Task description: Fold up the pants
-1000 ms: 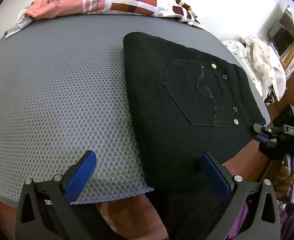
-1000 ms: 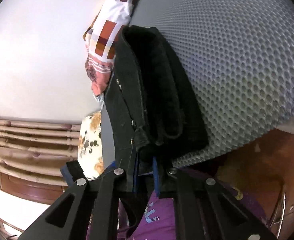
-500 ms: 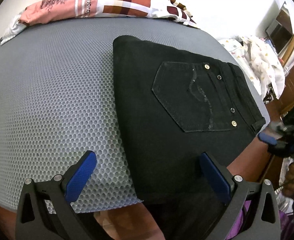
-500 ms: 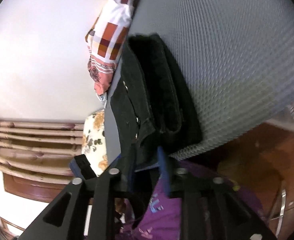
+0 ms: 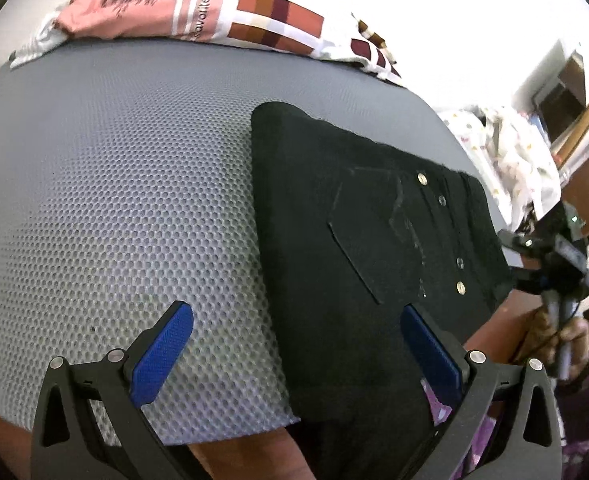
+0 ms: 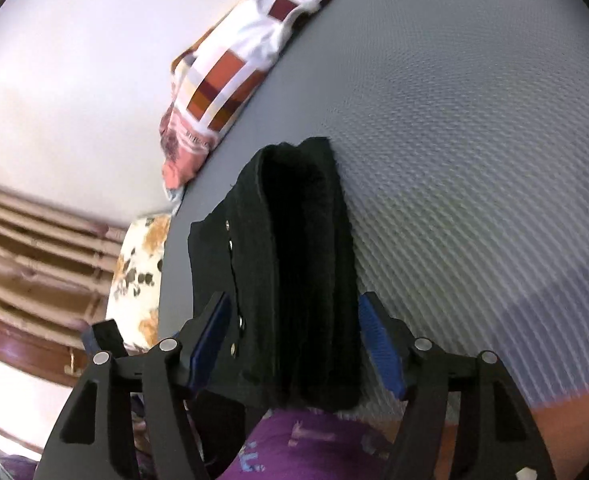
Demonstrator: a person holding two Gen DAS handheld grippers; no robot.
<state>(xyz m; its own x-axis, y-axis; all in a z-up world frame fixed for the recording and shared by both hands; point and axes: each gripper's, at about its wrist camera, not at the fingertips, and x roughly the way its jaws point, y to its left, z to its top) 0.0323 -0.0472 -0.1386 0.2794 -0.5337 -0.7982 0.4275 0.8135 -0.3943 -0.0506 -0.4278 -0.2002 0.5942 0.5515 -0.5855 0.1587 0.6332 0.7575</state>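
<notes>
The black pants (image 5: 358, 264) lie folded in a thick stack on the grey mesh mattress (image 5: 106, 208), back pocket and rivets up, near the front edge. My left gripper (image 5: 294, 356) is open above the stack's near left edge, one blue finger (image 5: 162, 354) over the mattress, the other over the pants. In the right wrist view the stack (image 6: 294, 280) shows edge-on. My right gripper (image 6: 298, 344) is open, its blue fingers (image 6: 380, 348) on either side of the stack's end, not pinching it. It also shows in the left wrist view (image 5: 550, 264) by the waistband.
A pink, white and checked cloth (image 5: 222, 12) lies along the mattress's far edge, also in the right wrist view (image 6: 230, 84). A white printed cloth (image 5: 510, 160) lies to the right. A floral pillow (image 6: 138, 276) and wooden furniture (image 6: 26, 264) are beyond. The person's purple clothing (image 6: 306, 448) is close below.
My right gripper has opened and let go of the waistband end of the pants. The stack now rests on the mattress. My left gripper stayed open and shifted slightly.
</notes>
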